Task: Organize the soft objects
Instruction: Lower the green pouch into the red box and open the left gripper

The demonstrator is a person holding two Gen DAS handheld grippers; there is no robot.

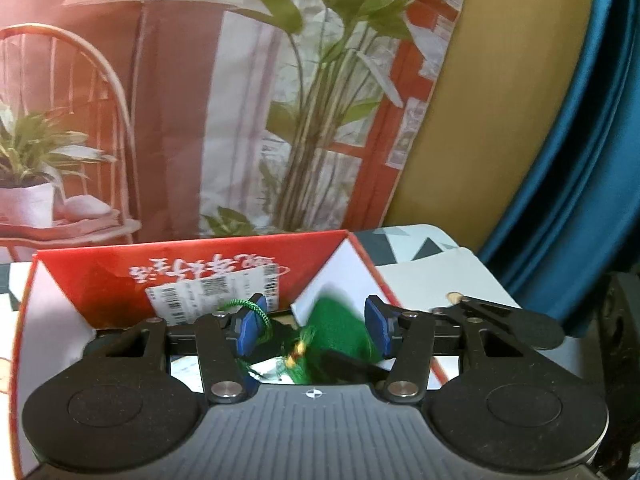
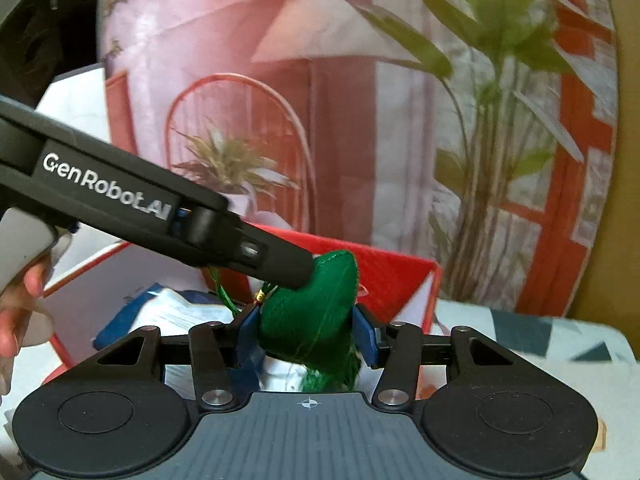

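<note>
A green felt ornament point(image 2: 310, 320) with a green cord and tassel sits between the blue pads of my right gripper point(image 2: 306, 334), which is shut on it above the red box point(image 2: 392, 280). In the left wrist view the same ornament point(image 1: 340, 332) is blurred between the pads of my left gripper point(image 1: 316, 326), whose jaws stand wide apart; its cord loops over the left pad point(image 1: 250, 326). The left gripper's black body point(image 2: 120, 200) crosses the right wrist view and its tip touches the ornament's top.
The red box point(image 1: 100, 276) has white inner walls and holds papers and a blue packet point(image 2: 120, 320). It stands on a patterned cloth point(image 2: 540, 336). A printed backdrop point(image 1: 200, 100) hangs behind, with a blue curtain point(image 1: 580, 160) at right.
</note>
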